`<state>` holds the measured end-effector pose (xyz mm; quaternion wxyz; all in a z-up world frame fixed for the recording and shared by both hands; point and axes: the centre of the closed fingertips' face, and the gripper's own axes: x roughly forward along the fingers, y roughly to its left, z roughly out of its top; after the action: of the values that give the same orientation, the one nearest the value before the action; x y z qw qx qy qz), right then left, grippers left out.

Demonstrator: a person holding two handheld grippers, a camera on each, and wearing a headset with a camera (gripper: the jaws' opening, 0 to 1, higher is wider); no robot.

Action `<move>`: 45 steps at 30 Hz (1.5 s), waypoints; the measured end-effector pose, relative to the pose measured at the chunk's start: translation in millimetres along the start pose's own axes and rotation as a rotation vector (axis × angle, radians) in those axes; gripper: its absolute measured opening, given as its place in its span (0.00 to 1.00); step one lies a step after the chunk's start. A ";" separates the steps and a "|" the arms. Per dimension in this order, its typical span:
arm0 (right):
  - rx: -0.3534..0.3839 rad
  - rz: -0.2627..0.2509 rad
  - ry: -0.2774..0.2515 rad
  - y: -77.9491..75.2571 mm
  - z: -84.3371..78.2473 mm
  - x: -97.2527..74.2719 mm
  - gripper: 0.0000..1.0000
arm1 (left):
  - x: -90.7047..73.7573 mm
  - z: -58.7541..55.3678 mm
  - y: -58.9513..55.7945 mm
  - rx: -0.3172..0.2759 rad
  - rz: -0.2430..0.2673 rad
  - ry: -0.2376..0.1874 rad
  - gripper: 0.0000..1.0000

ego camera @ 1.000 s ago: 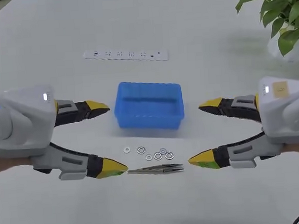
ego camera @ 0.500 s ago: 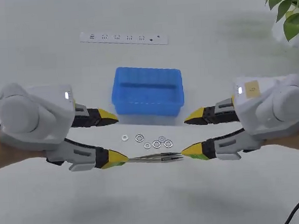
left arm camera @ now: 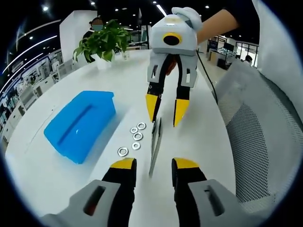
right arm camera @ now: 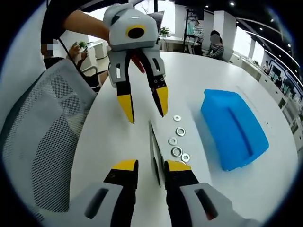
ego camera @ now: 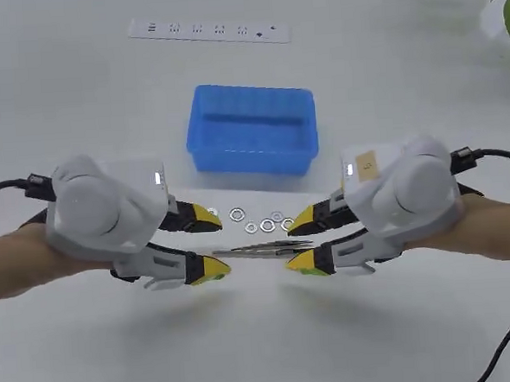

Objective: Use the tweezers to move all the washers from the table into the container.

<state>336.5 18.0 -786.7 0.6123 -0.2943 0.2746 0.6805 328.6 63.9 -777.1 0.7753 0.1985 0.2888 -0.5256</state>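
And there the tweezers [ego camera: 263,252] lay, flat on the white surface [ego camera: 102,105], with us down at both ends of them. Our left tool [ego camera: 213,240] stood part open, gripping nothing, one tweezer end lying between its yellow tips. Our right tool [ego camera: 294,242] faced it from the other end, jaws narrower, the tweezers running between them; whether they touched, we couldn't tell. The washers [ego camera: 261,221] sat in a loose cluster just beyond the tweezers, between them and the nearby blue container [ego camera: 251,161]. A power strip [ego camera: 208,29] lay farther back
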 end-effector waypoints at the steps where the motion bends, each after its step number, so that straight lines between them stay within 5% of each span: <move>1: -0.002 0.002 0.009 -0.4 -1.4 2.2 0.23 | 2.0 -1.2 0.8 -0.001 -0.001 0.004 0.34; 10: -0.035 0.018 0.072 -4.7 -8.5 17.3 0.18 | 14.5 -13.3 2.0 0.011 -0.021 0.055 0.32; 12: -0.034 0.010 0.121 -7.1 -15.3 18.1 0.16 | 16.6 -17.6 -1.0 0.025 -0.035 0.076 0.32; 13: -0.035 0.004 0.099 -9.0 -10.4 18.0 0.14 | 17.3 -13.9 -2.0 0.032 -0.043 0.042 0.32; 14: -0.020 0.000 0.109 -10.1 -10.5 18.4 0.13 | 15.3 -19.6 -0.4 0.025 -0.039 0.073 0.31; 16: -0.026 -0.004 0.113 -10.0 -9.2 19.9 0.12 | 23.9 -21.5 9.2 0.027 -0.031 0.065 0.29; 23: -0.046 -0.020 0.136 -9.6 -9.6 19.8 0.10 | 29.2 -15.1 4.4 0.103 -0.073 0.098 0.12; 28: -0.030 -0.029 0.124 -10.0 -9.6 19.8 0.10 | 24.3 -6.2 2.2 0.082 -0.051 0.108 0.07; 30: -0.027 -0.035 0.120 -10.3 -9.5 19.7 0.09 | 23.8 -6.3 1.1 0.098 -0.054 0.109 0.06; 31: -0.026 -0.039 0.118 -10.4 -9.5 19.5 0.09 | 23.1 -5.3 6.5 0.151 -0.015 0.110 0.06; 32: -0.028 -0.044 0.117 -11.1 -9.5 19.9 0.09 | 22.8 -4.8 4.4 0.182 -0.014 0.103 0.06; 35: -0.031 -0.047 0.105 -8.7 -9.9 18.9 0.09 | 18.0 -4.4 -0.1 0.141 -0.030 0.071 0.05; 45: -0.070 -0.084 -0.023 -4.0 0.5 13.1 0.09 | -2.5 32.8 -4.0 0.134 -0.024 -0.038 0.05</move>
<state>339.5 27.5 -796.0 0.6328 -0.3190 0.2311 0.6666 332.0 44.2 -750.6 0.7591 0.2364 0.2404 -0.5568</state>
